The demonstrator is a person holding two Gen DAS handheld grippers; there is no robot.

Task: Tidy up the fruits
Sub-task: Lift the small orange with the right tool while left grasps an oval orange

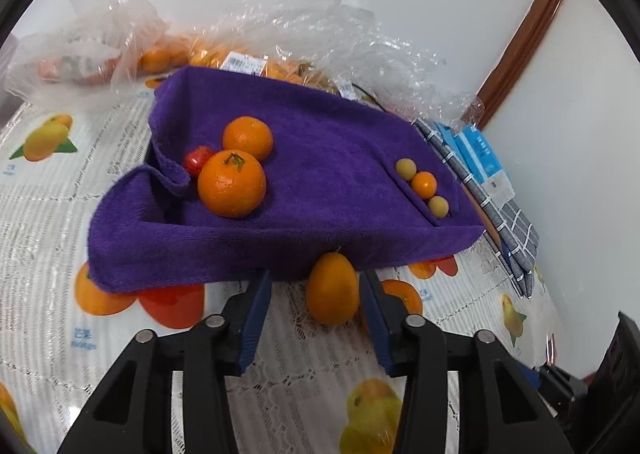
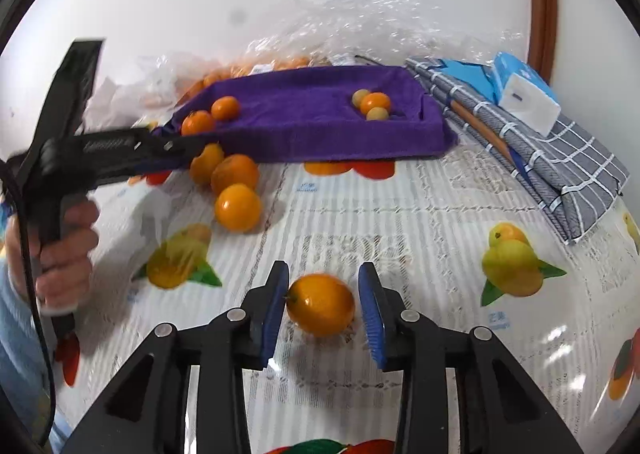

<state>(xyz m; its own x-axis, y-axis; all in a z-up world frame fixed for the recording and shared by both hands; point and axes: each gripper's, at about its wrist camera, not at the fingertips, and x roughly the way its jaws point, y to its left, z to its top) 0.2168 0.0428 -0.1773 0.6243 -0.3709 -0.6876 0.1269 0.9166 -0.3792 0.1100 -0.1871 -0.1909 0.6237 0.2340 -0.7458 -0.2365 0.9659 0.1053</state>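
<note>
Oranges sit between both pairs of jaws, neither squeezed yet: left gripper (image 1: 316, 294) brackets 1 orange (image 1: 332, 288) low center by the purple towel (image 1: 320, 134), right gripper (image 2: 323, 294) another orange (image 2: 320, 304). We should center each, then close gently.

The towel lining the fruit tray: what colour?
Purple towel, seen best from the left wrist.

Small red fruit (image 1: 197, 159) half hidden behind big orange mandarin (image 1: 232, 189), at its ten o'clock. Oranges inside crinkled clear plastic bags (image 1: 248, 62) indistinct. Left tongs (image 2: 176, 144) motion-blurred.
</note>
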